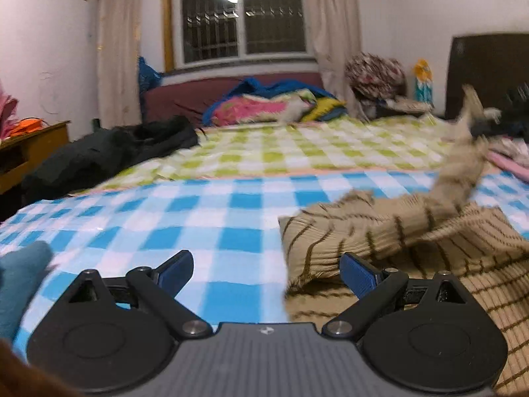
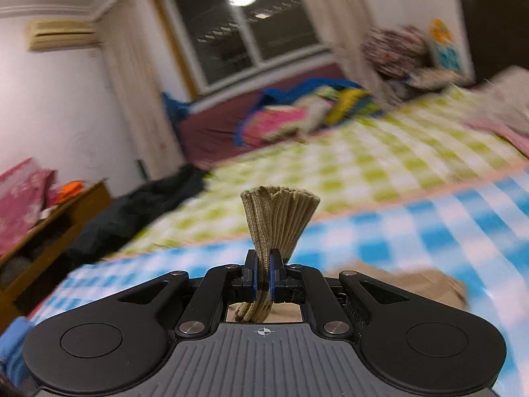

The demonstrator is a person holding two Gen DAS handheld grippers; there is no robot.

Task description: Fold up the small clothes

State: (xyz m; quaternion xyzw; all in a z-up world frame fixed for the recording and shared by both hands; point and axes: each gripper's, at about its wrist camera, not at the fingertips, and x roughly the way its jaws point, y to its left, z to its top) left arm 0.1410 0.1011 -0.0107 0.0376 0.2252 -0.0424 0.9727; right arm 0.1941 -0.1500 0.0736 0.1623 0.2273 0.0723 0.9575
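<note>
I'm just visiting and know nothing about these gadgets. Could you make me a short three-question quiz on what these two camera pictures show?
1. True or false: the right gripper is shut on a bunch of the tan ribbed garment.
2. The left gripper's jaws stand: A) wide apart with nothing between them, B) clamped on cloth, C) out of view.
3. What pattern does the sheet under the tan garment have?

Key:
1. True; the cloth fans out past the closed pads.
2. A; the garment lies beside its right finger, not gripped.
3. Blue and white checks.
</note>
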